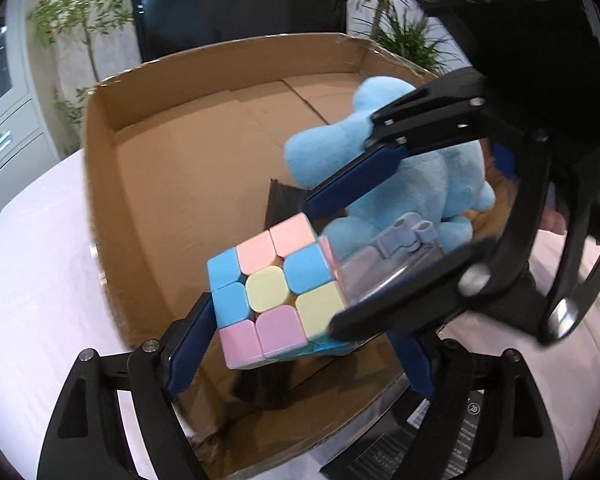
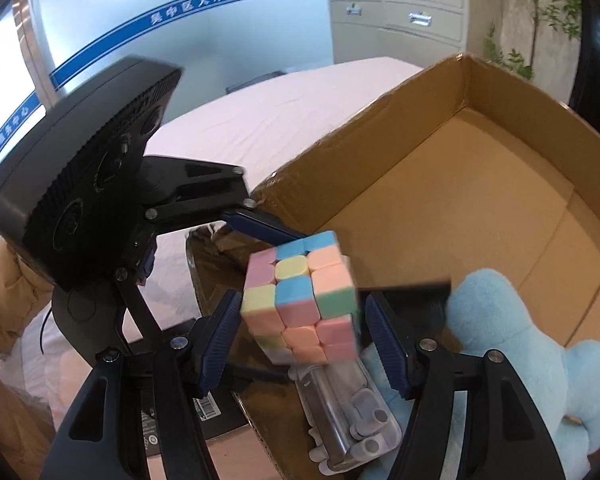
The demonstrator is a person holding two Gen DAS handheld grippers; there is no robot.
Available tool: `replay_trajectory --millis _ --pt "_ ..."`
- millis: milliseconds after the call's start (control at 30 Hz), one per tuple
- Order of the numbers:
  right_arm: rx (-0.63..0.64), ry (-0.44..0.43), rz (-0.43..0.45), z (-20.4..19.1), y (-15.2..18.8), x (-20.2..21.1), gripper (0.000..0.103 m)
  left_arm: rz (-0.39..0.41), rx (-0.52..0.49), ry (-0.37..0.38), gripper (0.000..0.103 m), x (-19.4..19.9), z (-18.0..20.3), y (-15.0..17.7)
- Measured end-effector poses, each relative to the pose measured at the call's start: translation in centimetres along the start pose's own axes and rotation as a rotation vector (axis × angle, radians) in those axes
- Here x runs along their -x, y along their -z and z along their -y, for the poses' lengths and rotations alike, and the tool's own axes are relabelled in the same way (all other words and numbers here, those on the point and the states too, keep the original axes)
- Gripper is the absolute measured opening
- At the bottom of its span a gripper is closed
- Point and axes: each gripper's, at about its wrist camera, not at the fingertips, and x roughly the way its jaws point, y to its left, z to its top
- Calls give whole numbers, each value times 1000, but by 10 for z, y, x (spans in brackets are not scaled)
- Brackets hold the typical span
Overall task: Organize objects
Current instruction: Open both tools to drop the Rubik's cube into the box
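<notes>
the left hand-held gripper (image 1: 300,320) is open over the near edge of the cardboard box (image 1: 204,152). the pastel puzzle cube (image 1: 278,292) sits between its blue pads (image 1: 188,344). there is a clear gap at the 3 o'clock pad, and the 9 o'clock pad is just beside the cube; i cannot tell whether it touches. the cube looks blurred in the right wrist view.

the right hand-held gripper (image 2: 300,300) comes in from 2 o'clock in the left view. its jaws are parted, with a gap on either side of the cube and no grip that i can see. it crowds the same corner.

under both lies a clear plastic container (image 2: 340,412) with grey clips, against a light blue plush toy (image 1: 420,176) at 3 o'clock in the box. a dark flat piece (image 1: 284,200) rests on the box floor just beyond. a black labelled item (image 2: 172,420) lies outside the near wall on the cloth-covered tabletop (image 1: 40,280). a tan sleeve (image 2: 4,280) shows at 9 o'clock.

farther off are a dark screen (image 1: 236,0), leafy plants (image 1: 84,20) and a pale cabinet (image 2: 400,8).
</notes>
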Motion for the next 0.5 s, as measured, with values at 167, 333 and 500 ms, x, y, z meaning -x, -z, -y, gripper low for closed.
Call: replay_trajectory --millis 167,333,500 --pt "-17 26 50 -11 7 27 65 25 7 -35 82 20 1 9" --pt "-16 27 102 -37 36 68 65 87 2 -87 82 57 9 21" --pt "-10 21 126 -66 84 96 65 133 -26 -45 83 101 43 50"
